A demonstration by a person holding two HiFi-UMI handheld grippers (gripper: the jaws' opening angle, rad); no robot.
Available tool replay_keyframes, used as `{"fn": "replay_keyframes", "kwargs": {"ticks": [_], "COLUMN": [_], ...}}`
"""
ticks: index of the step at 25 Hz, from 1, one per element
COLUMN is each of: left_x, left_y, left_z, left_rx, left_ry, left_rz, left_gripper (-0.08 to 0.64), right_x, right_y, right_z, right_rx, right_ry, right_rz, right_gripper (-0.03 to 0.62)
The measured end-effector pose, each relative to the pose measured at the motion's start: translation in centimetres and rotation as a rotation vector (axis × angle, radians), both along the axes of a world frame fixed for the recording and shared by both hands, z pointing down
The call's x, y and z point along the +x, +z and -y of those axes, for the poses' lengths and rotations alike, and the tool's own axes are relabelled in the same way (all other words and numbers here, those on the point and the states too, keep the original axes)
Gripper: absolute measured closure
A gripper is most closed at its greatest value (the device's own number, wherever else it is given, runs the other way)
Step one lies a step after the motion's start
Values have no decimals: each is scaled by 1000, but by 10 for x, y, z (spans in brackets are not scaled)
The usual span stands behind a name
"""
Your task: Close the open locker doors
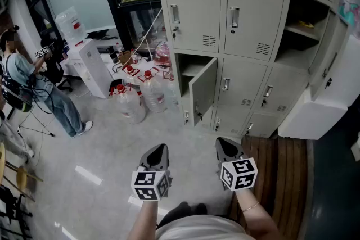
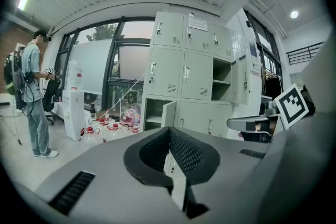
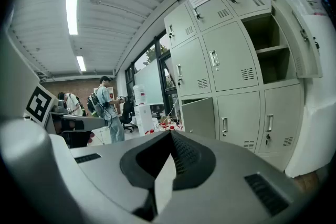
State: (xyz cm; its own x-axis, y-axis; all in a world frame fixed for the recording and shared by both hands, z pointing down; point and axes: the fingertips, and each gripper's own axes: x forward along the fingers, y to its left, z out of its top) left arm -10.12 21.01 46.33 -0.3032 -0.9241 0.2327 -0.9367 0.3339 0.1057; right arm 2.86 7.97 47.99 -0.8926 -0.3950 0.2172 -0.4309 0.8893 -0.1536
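A: What do the right tongs [image 3: 169, 145] hold?
B: Nothing; their jaws are pressed together.
A: And beyond them?
B: Grey lockers [image 3: 220, 60]. One low door [image 3: 199, 117] stands ajar, and a tall door [image 3: 299, 34] at the right hangs open. A person [image 3: 107, 107] with a backpack stands at the left.

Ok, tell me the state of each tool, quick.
Left tool: closed, holding nothing.
Right tool: closed, holding nothing.
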Motion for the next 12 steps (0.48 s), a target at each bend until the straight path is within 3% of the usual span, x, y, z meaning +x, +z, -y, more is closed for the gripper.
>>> {"fn": "replay_keyframes", "kwargs": {"ticks": [9,12], "left_x": [4,-5], "left_y": [-1,1], "left_z": [-2,3], "left_rx": [-23,-25], "left_ry": [-15,-18], "left_rz": [7,6], "left_gripper": [540,540], "right_x": [-4,-18], "right_y": [-5,-6], "right_z": [0,5], "right_rx": [-10,-14], "right_ry": [-36,-51], "right_rz": [50,56], "right_gripper": [589,547]}}
